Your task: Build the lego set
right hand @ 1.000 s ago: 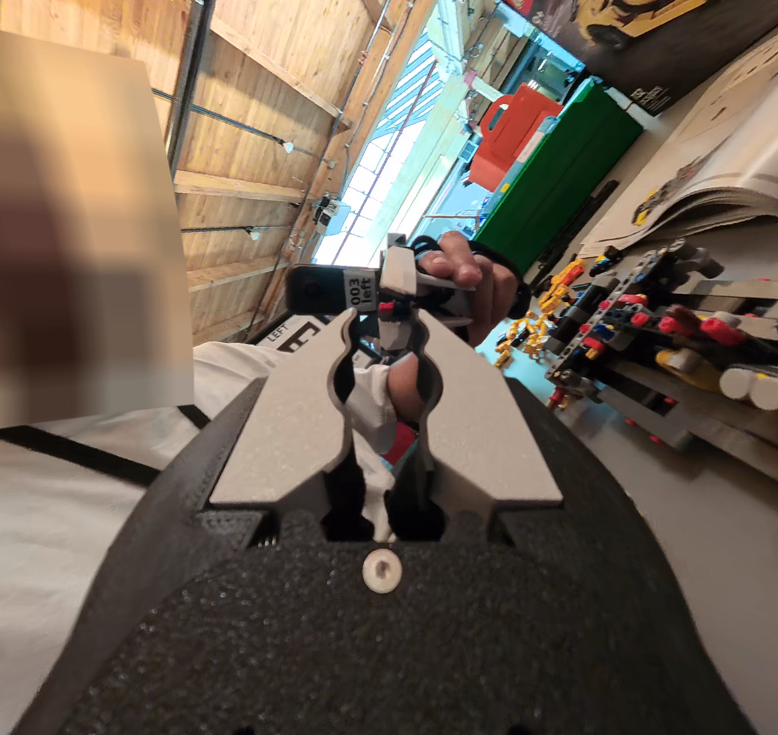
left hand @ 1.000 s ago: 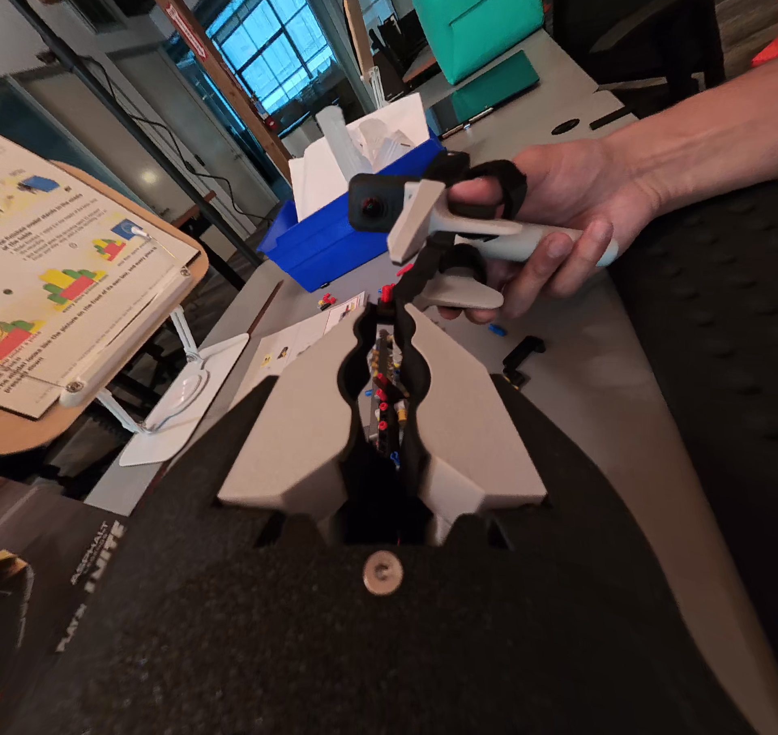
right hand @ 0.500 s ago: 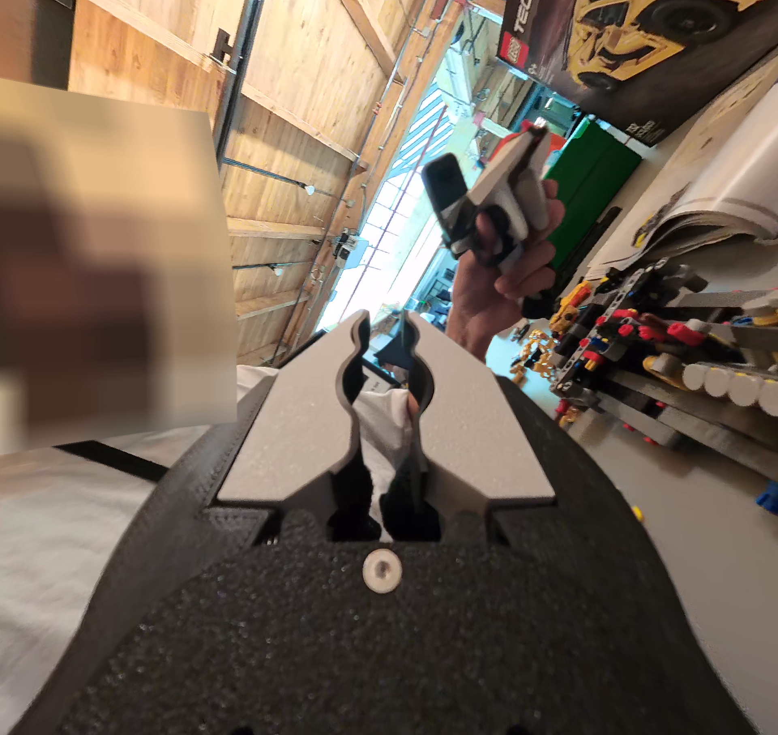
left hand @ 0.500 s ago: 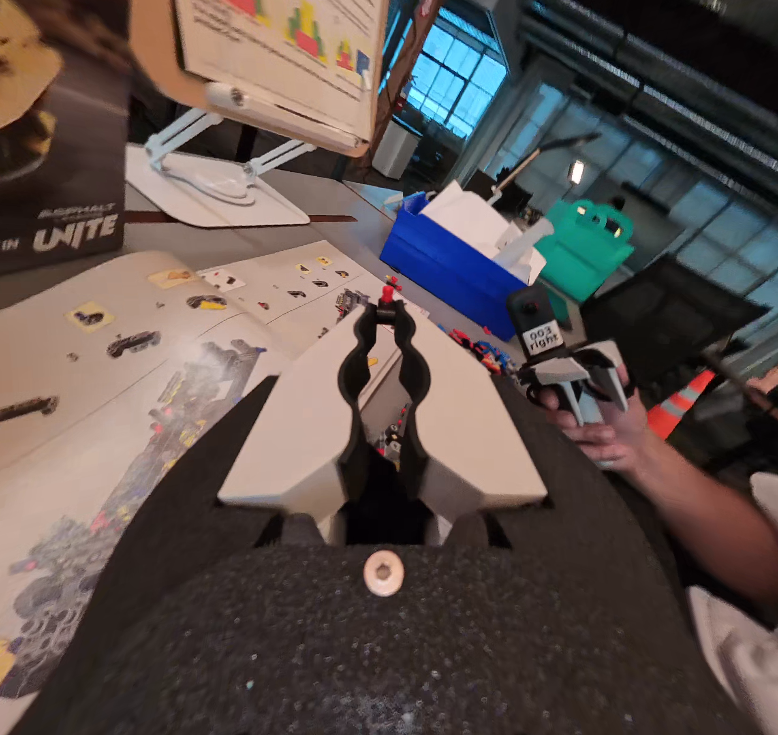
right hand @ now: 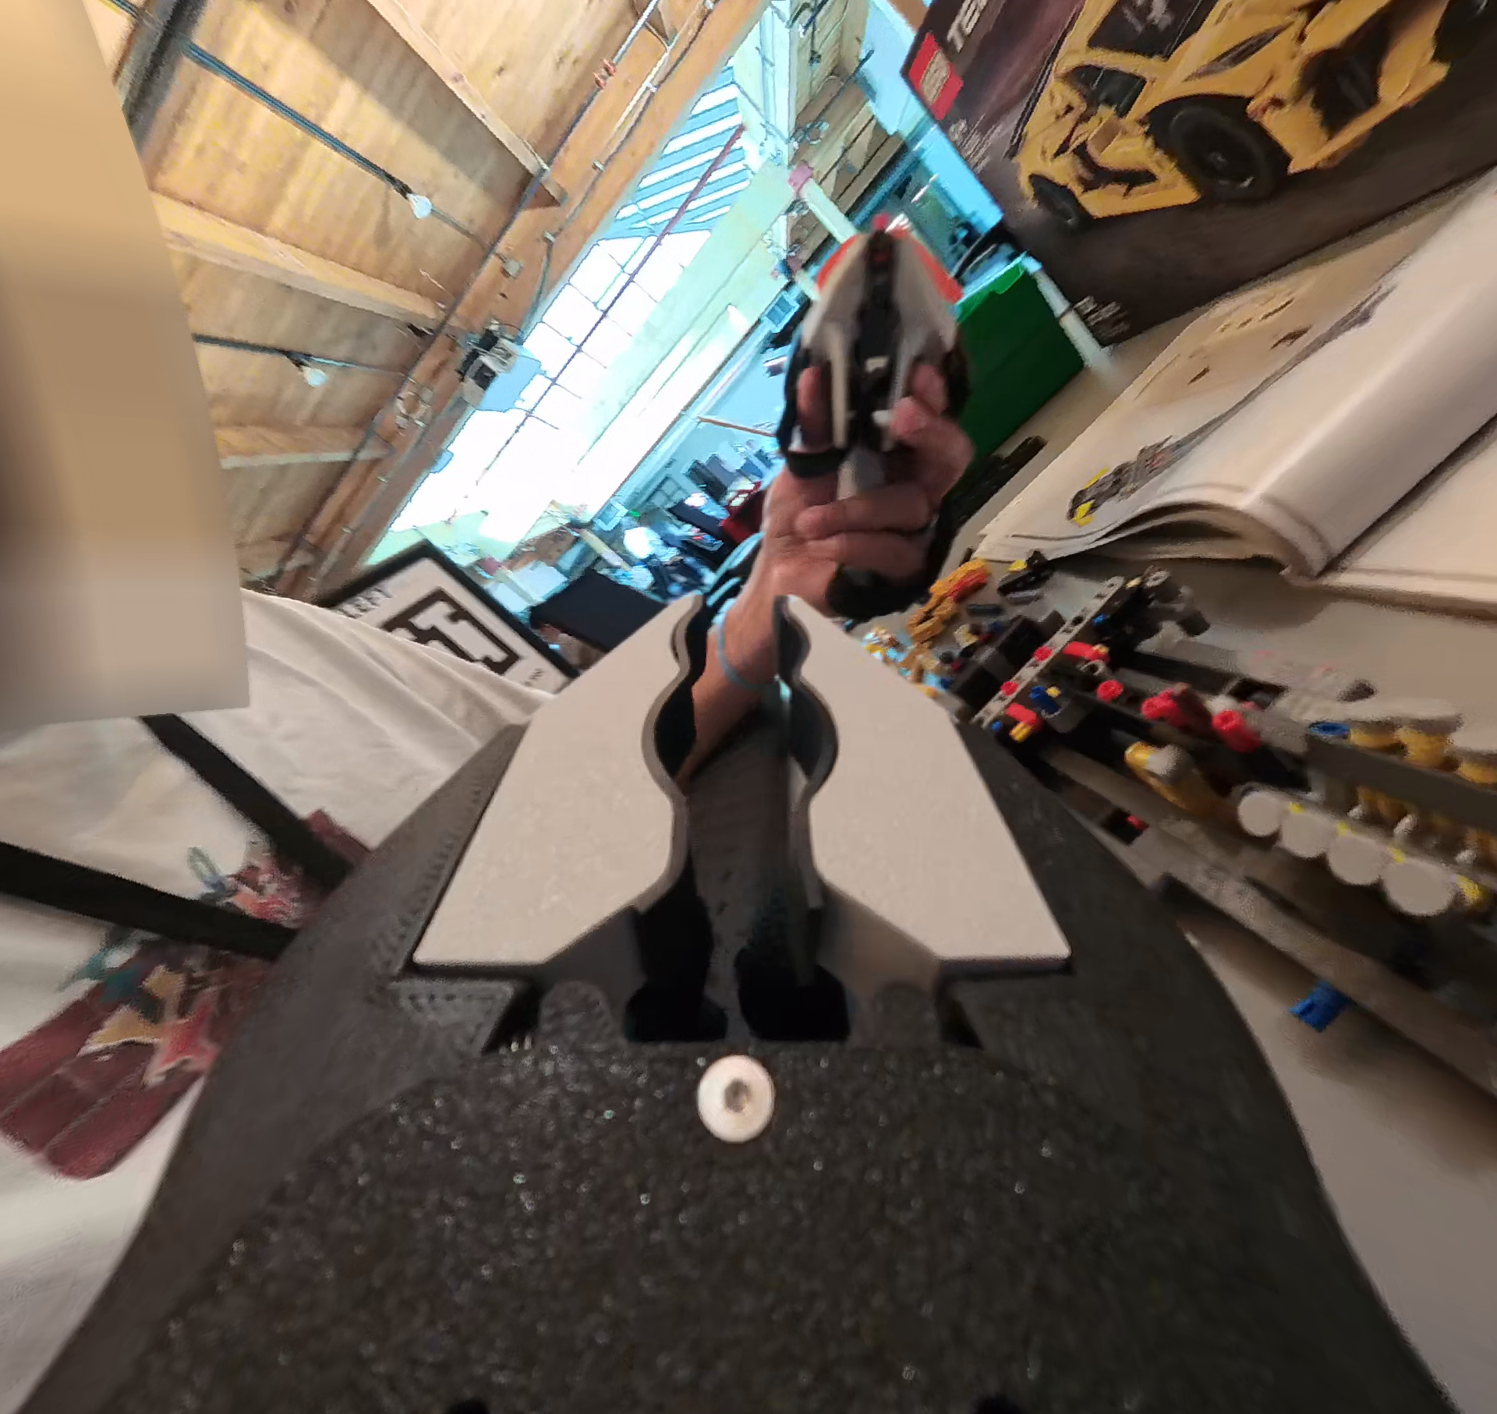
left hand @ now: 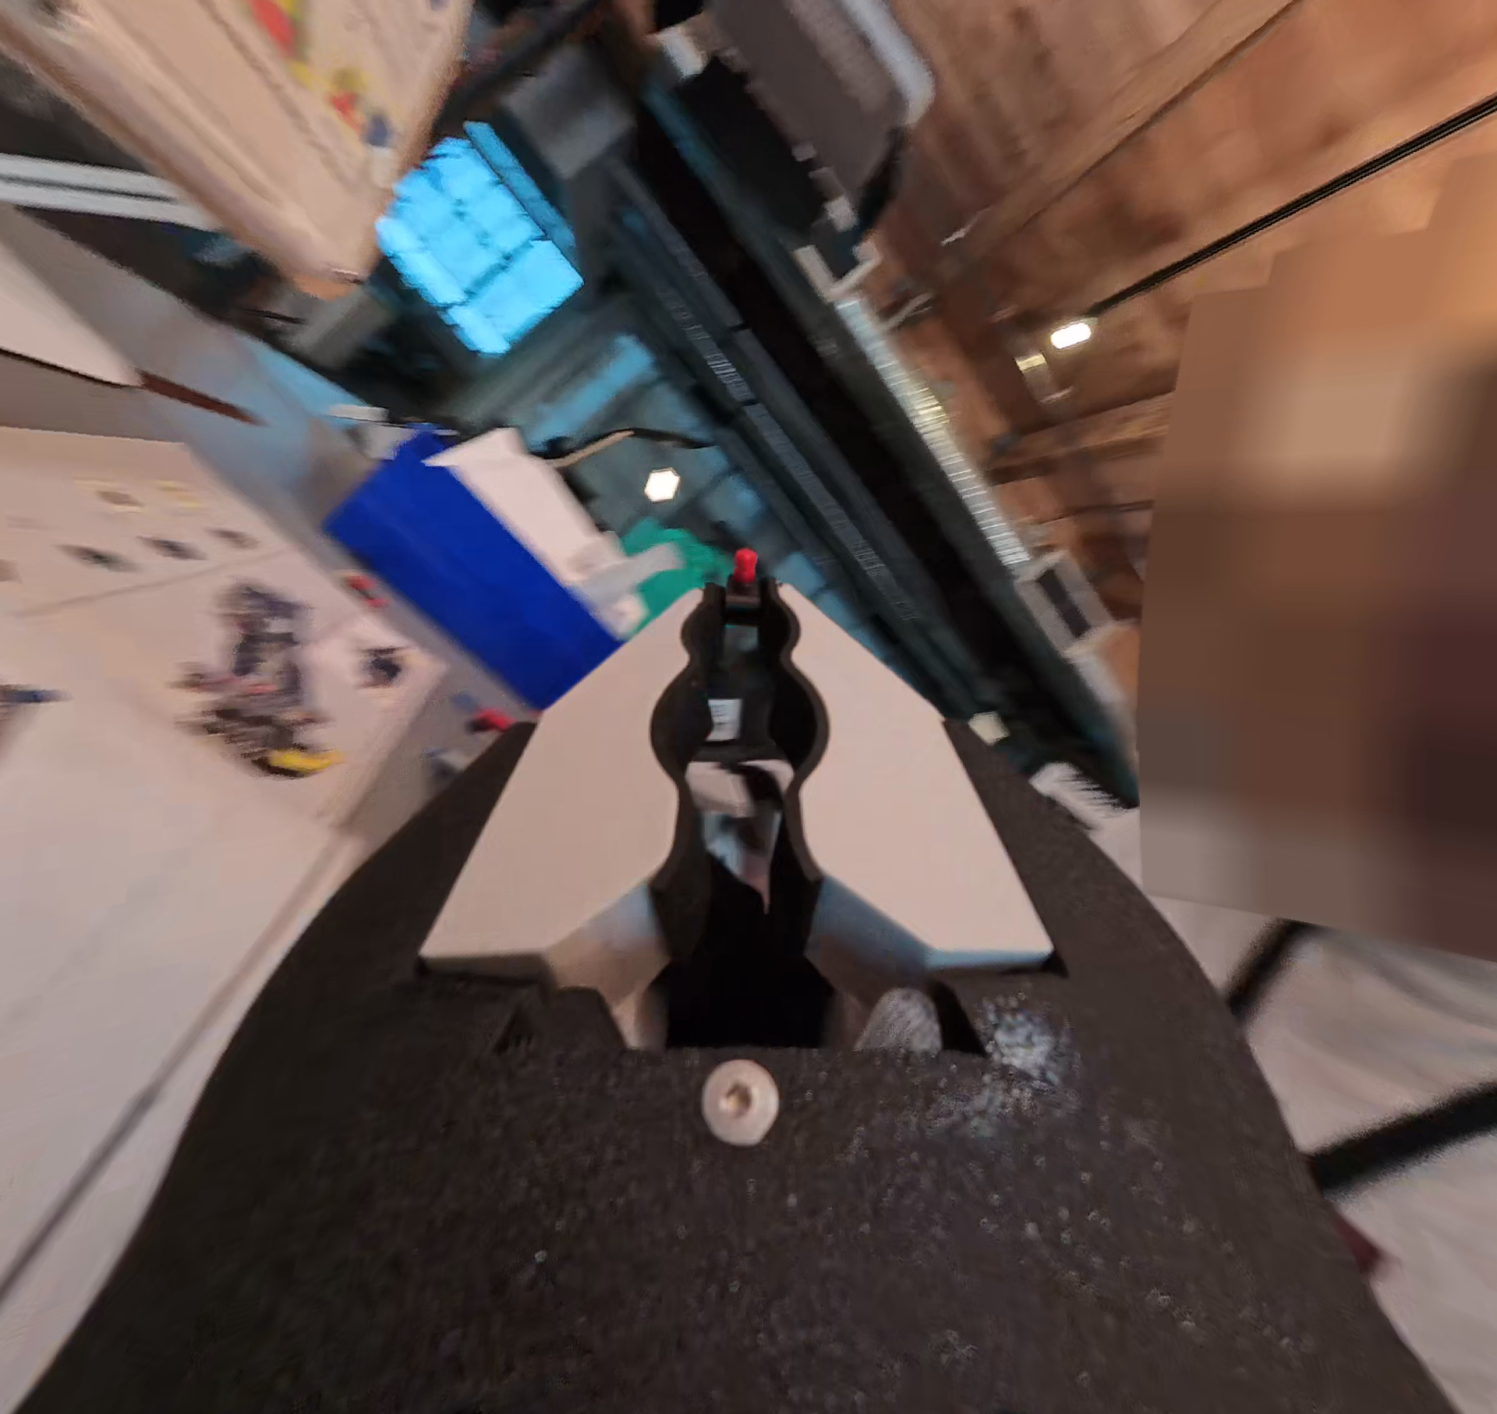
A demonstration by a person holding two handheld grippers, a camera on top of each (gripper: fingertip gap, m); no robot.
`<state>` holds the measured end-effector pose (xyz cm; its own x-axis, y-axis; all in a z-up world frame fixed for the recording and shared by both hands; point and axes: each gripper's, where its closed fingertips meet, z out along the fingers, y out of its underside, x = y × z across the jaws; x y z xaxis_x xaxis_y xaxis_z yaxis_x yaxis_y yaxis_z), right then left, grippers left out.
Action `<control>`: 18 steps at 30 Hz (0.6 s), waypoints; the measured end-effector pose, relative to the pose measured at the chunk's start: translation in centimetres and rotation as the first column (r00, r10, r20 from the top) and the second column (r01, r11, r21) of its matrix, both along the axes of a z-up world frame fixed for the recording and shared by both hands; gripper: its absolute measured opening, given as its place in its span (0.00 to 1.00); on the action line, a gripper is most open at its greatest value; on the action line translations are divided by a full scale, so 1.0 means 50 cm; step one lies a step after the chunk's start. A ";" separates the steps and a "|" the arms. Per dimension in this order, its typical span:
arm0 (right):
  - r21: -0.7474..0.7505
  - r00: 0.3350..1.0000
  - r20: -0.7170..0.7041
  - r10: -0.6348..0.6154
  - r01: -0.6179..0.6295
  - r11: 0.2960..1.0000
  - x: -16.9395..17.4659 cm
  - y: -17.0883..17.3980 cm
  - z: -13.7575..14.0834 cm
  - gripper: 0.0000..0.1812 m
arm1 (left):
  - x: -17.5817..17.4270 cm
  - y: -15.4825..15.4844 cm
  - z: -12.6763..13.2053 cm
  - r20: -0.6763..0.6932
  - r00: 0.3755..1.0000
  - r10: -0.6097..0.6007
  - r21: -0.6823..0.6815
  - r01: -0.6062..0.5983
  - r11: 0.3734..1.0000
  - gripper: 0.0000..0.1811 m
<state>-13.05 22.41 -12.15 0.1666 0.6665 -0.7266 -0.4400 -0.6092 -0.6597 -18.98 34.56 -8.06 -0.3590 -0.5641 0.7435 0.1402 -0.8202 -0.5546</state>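
Note:
My left gripper [left hand: 743, 594] is shut on a small red pin with a black part [left hand: 744, 569] that sticks out past its tips. It is held up in the air and tilted toward the ceiling, and its view is blurred. In the right wrist view the left gripper [right hand: 879, 249] is raised in a hand above the table. My right gripper [right hand: 737, 614] has its jaws a narrow gap apart, and an arm shows through the gap. The long grey and black lego build [right hand: 1134, 695], with red, blue and yellow parts, lies on the table to its right.
An open instruction booklet [right hand: 1296, 419] lies behind the build, and the lego box [right hand: 1215, 79] stands beyond it. Loose yellow pieces [right hand: 956, 589] and a blue pin [right hand: 1316, 1002] lie on the table. A blue bin [left hand: 454, 565] and a green bin [right hand: 1012, 355] stand farther off. There is about 15 cm between the tips of the two grippers.
My left gripper has swung up off the table and tilted toward the ceiling, keeping the red pin. My right gripper's jaws have narrowed since a second ago.

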 end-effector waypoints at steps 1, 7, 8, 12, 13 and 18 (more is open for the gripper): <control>0.028 0.999 0.032 -0.029 0.028 0.999 0.000 0.005 0.000 0.10 | -0.007 -0.008 0.018 0.072 0.996 -0.051 -0.045 0.054 0.998 0.03; 0.294 0.942 0.204 -0.266 0.200 0.935 0.000 0.033 0.007 0.24 | -0.030 -0.036 0.065 0.223 0.965 -0.140 -0.048 0.155 0.987 0.03; 0.329 0.928 0.224 -0.297 0.215 0.920 -0.003 0.037 0.010 0.24 | -0.035 -0.041 0.074 0.242 0.958 -0.153 -0.038 0.167 0.985 0.03; 0.496 0.899 0.295 -0.324 0.146 0.856 -0.051 0.066 0.072 0.27 | -0.040 -0.069 0.081 0.236 0.945 -0.227 0.031 0.226 0.974 0.03; 0.548 0.892 0.339 -0.299 0.071 0.833 -0.077 0.068 0.094 0.27 | -0.040 -0.078 0.080 0.235 0.938 -0.255 0.042 0.252 0.967 0.03; 0.758 0.789 0.502 -0.354 -0.205 0.619 -0.152 0.104 0.151 0.24 | -0.033 -0.147 0.074 0.212 0.883 -0.420 0.096 0.409 0.908 0.03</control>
